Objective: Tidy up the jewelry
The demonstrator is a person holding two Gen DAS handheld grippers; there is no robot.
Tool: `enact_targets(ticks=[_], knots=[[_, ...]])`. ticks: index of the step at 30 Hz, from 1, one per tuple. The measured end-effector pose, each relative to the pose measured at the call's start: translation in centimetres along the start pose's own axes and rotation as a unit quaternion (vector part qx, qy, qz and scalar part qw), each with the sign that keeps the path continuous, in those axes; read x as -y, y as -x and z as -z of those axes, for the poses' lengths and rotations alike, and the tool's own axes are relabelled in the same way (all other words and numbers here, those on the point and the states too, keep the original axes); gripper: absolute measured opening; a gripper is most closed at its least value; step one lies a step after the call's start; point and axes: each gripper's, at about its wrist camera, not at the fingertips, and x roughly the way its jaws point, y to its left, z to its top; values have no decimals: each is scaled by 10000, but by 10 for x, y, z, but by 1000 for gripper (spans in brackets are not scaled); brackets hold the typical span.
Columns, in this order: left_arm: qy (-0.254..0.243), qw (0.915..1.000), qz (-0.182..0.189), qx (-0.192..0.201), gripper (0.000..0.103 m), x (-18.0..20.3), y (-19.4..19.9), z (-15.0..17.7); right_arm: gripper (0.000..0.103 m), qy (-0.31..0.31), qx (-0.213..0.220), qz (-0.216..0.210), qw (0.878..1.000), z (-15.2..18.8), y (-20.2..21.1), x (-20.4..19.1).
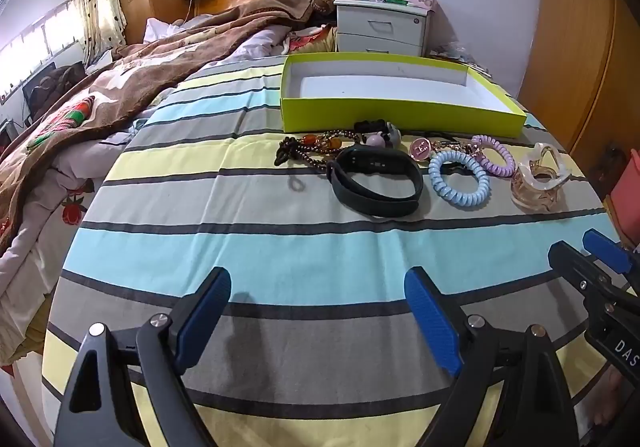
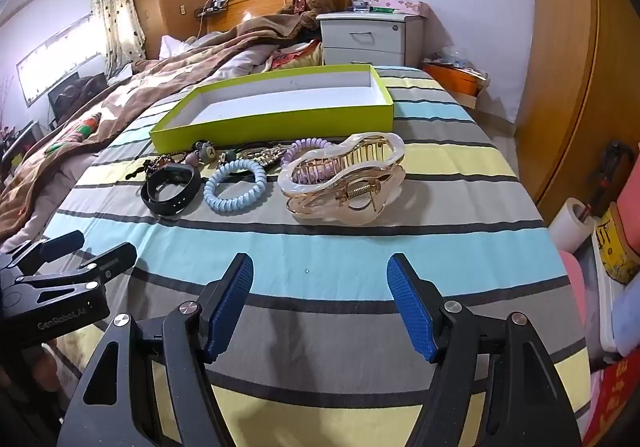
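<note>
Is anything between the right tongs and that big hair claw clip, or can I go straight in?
Nothing visible blocks it. Only bare striped bedspread lies between the open right tongs and the hair claw clip; the purple coil tie sits behind the clip.

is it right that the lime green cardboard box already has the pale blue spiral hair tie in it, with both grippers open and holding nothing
Not quite. The lime green cardboard box is empty, and the pale blue spiral hair tie lies on the striped bedspread in front of it, as the right wrist view shows. The left gripper and right gripper are indeed open and holding nothing.
</note>
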Motion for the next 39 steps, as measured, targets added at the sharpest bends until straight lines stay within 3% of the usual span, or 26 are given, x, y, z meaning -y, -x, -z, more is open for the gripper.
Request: enact_targets(ticks=[9, 17, 31, 39], knots=[[48, 10000, -77, -19, 88, 6, -2, 3, 70, 7, -30, -22, 10000, -9, -1, 3], [159, 9993, 6, -351, 88, 1, -12, -1, 70, -19, -84, -114, 9999, -16, -2, 5], [133, 9998, 60, -153, 89, -3, -12, 0, 70, 44, -199, -217, 9996, -11, -10, 1], [183, 9996, -33, -190, 88, -1, -11, -2, 70, -4, 67, -219, 9997, -16, 1, 3]])
